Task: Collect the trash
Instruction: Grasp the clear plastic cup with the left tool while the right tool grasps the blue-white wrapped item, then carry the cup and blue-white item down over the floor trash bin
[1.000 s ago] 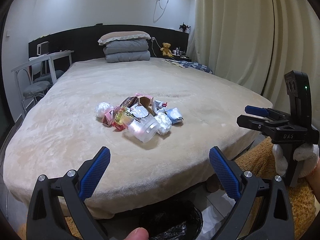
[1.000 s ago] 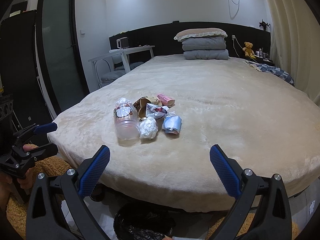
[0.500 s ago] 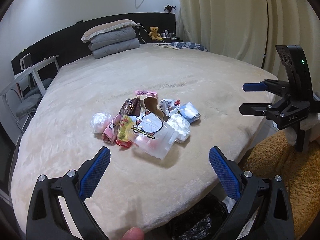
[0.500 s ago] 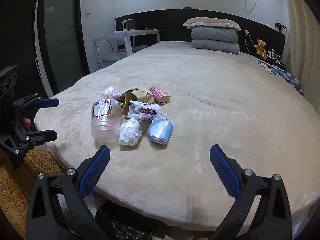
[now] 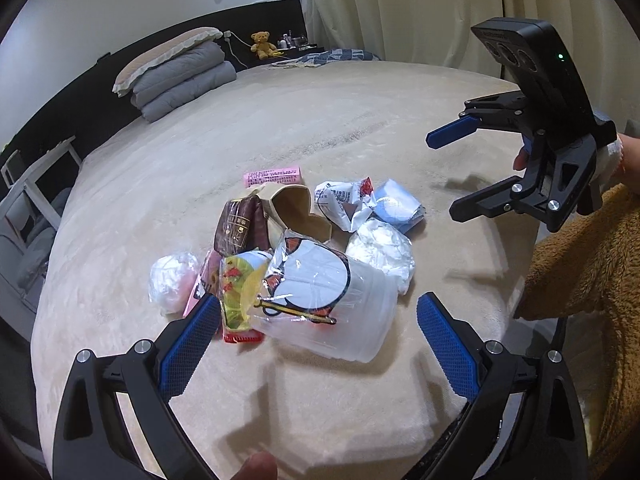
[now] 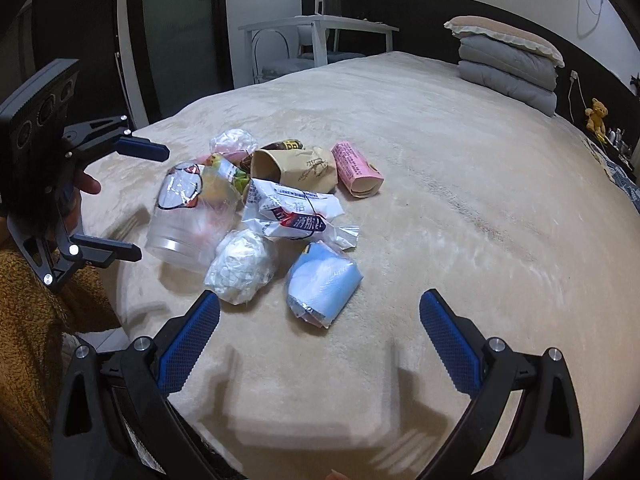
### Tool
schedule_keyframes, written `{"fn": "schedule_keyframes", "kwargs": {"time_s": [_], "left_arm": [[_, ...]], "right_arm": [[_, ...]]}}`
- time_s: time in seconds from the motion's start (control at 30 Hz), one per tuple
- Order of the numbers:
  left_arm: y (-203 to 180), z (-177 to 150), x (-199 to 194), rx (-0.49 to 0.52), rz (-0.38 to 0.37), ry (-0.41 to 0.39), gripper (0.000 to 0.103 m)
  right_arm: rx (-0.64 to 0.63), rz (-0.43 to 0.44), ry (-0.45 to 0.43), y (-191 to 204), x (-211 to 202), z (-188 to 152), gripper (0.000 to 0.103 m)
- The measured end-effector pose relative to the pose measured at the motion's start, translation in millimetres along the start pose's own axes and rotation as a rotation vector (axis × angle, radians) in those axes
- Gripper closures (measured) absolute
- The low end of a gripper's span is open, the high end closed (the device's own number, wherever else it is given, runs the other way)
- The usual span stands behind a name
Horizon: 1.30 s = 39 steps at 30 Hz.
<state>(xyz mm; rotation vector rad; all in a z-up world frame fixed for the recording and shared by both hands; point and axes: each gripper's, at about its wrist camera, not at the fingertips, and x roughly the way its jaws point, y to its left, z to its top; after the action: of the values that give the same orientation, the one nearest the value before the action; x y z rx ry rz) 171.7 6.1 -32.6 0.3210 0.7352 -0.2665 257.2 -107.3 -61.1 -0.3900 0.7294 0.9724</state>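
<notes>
On the near part of the beige bed (image 5: 400,92) lay the trash, one loose heap: a clear plastic cup (image 5: 324,308) on its side nearest the edge, a brown paper bag (image 5: 298,210), a pink packet (image 5: 272,176) at the far side, a white printed wrapper (image 5: 340,200), a blue pouch (image 5: 398,206) to the right, a crumpled white bag (image 5: 382,254) and a pale wad (image 5: 172,284) to the left.

A second before, both tongs had hung back off the foot of the bed with the heap well apart from them and a black-lined bin showing below. By this moment they had come forward and down over the bedding. The left tongs (image 5: 318,344) stood wide open and empty, with the cup lying just beyond and between the blue pads. The right tongs (image 6: 320,336) were likewise spread wide and holding nothing, the blue pouch (image 6: 322,282) and the white bag (image 6: 240,268) just ahead of the fingertips. Each tool appeared in the other's view, flanking the heap from left and right.

Nothing had yet been lifted, so the collecting seemed only about to begin. The approach looked finished; the cup seemed the likely first grasp for the left, the pouch for the right. Thin film and a slick cup wall could slip or crumple under the pads.
</notes>
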Motion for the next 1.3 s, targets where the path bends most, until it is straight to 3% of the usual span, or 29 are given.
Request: {"fn": "schedule_keyframes", "kwargs": {"time_s": [0.23,0.27,0.33,0.43,0.53,0.87,1.3], "left_arm": [[-5,6,16,0.085,0.017,-0.006,0.008],[-5,6,18,0.092,0.009,-0.001,0.010],[-7,6,23,0.114,-0.005,0.015,0.028],[-7,7,28,0.119,-0.012,0.015,0.030],[-5,9,28,0.110,-0.019,0.008,0.030],[1,6,5,0.041,-0.006,-0.047,0.031],[-3,1,-49,-0.139,-0.019,-0.162,0.031]], "right_arm": [[-0.053,0.032,0.036,-9,24,4,0.008],[-0.063,0.033,0.042,-10,28,6,0.009],[-0.087,0.037,0.049,-10,34,7,0.012],[-0.132,0.024,0.058,-5,42,7,0.027],[-0.157,0.006,0.073,-4,49,6,0.050],[-0.104,-0.030,0.019,-6,25,4,0.051],[0.049,-0.089,-0.066,12,-32,-5,0.051]]}}
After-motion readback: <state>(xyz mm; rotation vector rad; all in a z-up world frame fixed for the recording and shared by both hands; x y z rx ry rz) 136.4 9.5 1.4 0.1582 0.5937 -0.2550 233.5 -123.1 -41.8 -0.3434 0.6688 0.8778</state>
